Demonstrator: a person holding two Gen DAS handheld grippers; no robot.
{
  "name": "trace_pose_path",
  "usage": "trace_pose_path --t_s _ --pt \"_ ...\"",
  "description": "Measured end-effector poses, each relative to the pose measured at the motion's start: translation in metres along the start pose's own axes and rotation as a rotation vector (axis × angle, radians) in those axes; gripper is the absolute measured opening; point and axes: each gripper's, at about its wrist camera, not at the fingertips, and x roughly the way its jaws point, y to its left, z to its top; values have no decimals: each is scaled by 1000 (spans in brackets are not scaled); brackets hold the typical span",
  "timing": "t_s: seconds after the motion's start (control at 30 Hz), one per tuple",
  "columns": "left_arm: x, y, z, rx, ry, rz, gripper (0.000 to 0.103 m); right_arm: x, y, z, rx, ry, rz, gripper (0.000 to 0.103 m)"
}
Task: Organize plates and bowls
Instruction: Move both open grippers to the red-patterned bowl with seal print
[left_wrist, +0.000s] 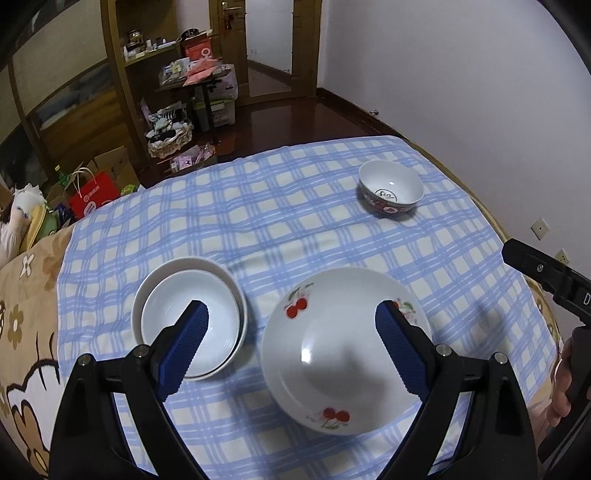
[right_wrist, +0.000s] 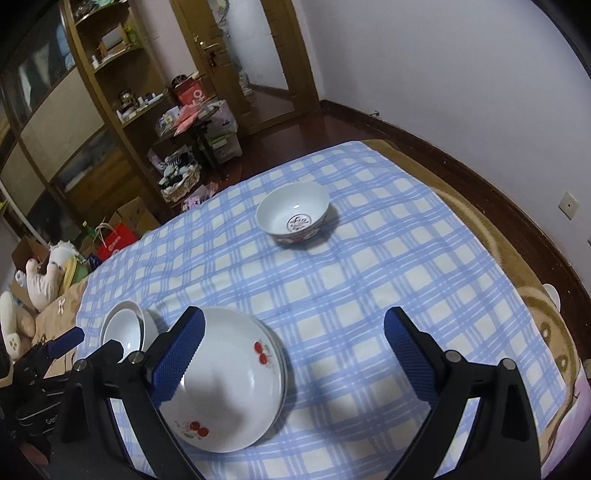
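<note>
left wrist: cherry plate (left_wrist: 343, 354) seemingly below spread left gripper (left_wrist: 291, 317), untouched.

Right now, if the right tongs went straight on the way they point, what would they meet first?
Probably bare checked cloth. The open right tongs point between the cherry plates on their left and the patterned bowl farther on; depth is unclear, so they may reach that bowl.

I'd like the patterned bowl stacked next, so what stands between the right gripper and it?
Nothing visible does. The right gripper is open and empty, and only bare checked cloth lies between it and the patterned bowl. The cherry plates sit to its left, the white bowls farther left, both off that path.
</note>
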Motion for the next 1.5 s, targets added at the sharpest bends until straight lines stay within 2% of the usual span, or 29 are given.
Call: trace_pose_path --t_s 0.33,0.57,0.77,1.03,1.3,1.4,1.5 --pt "26 -21 36 14 7 -12 91 25 -40 28 108 -14 28 102" --pt "46 -41 76 60 -8 -43 91 49 -64 63 145 -20 23 102" --pt "75 -60 112 78 4 -78 91 67 -69 92 121 -17 16 102" --pt "124 -70 135 54 46 -123 91 102 -74 115 84 15 -7 102" --pt "178 -67 150 28 96 -109 90 147 -71 123 66 69 -17 102" --pt "197 -68 152 48 131 -124 89 163 -69 123 68 94 -9 102" --pt "213 -68 155 59 149 -107 89 177 -66 124 62 114 -3 102"
